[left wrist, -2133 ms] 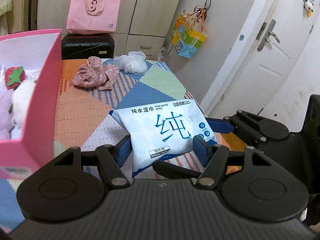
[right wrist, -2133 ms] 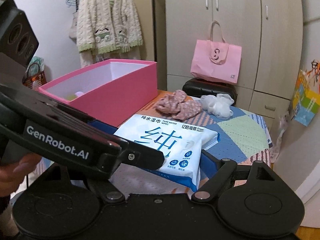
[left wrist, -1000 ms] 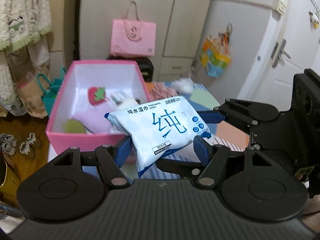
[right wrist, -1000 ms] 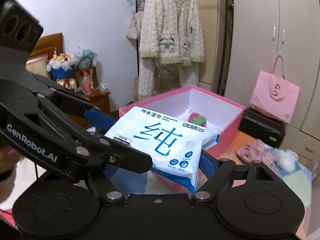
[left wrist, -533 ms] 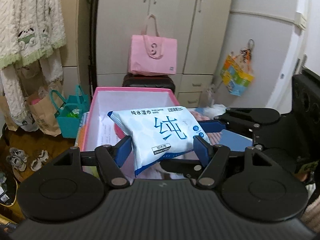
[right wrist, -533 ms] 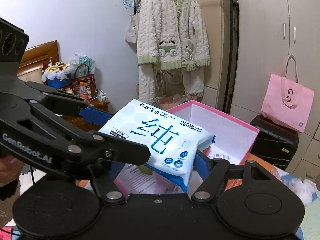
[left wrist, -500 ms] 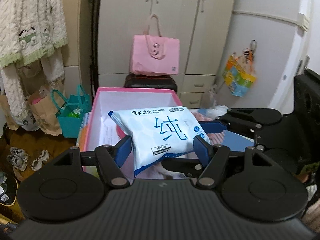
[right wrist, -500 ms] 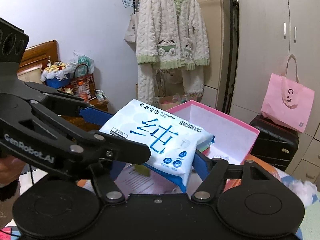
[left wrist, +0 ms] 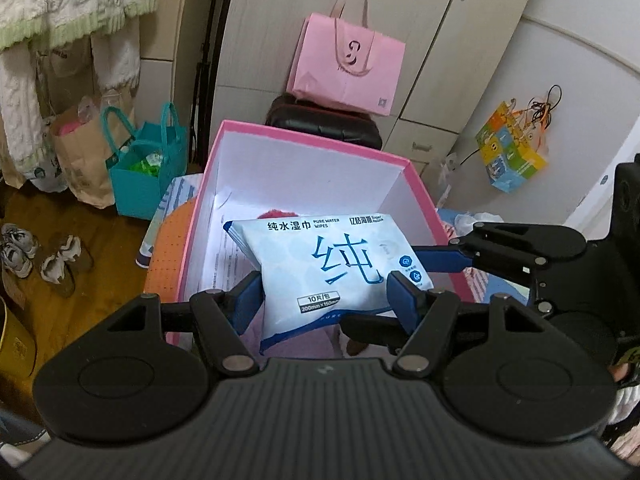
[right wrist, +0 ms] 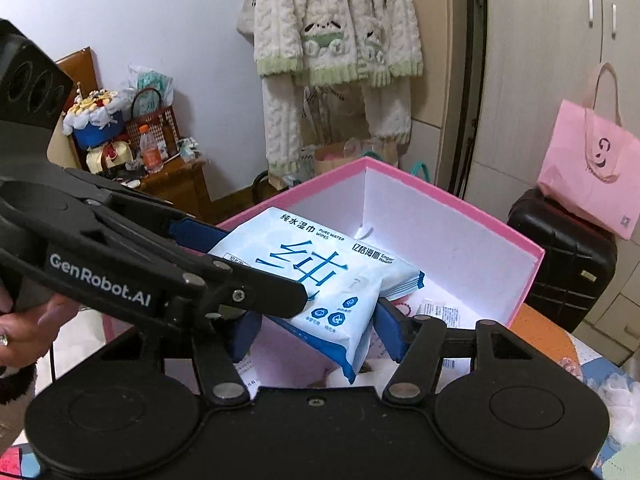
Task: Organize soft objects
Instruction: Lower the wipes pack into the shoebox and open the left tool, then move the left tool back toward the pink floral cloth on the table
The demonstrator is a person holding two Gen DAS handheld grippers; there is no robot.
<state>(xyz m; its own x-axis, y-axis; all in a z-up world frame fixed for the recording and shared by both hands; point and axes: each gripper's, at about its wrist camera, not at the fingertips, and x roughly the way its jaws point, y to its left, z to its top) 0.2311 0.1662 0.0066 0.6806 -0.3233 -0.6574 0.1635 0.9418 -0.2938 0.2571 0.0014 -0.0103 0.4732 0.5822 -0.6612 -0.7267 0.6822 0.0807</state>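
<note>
A white and blue pack of wet wipes hangs over the open pink box, and both grippers hold it. My left gripper is shut on the pack's near end. In the right wrist view the same pack lies between the blue fingers of my right gripper. Those jaws are closing, and the pads press its crumpled edges. The left gripper's arm crosses in from the left and hides part of the pack. Inside the white-walled box, a red plush item and printed papers show beneath the pack.
The box stands on a patchwork tablecloth. Behind it a pink tote bag sits on a black suitcase. On the floor to the left are a teal bag and shoes. A hand grips the left tool.
Both grippers have carried the pack from beside the box to above its opening and slightly lower. The right gripper's fingers have drawn closer onto the pack.
</note>
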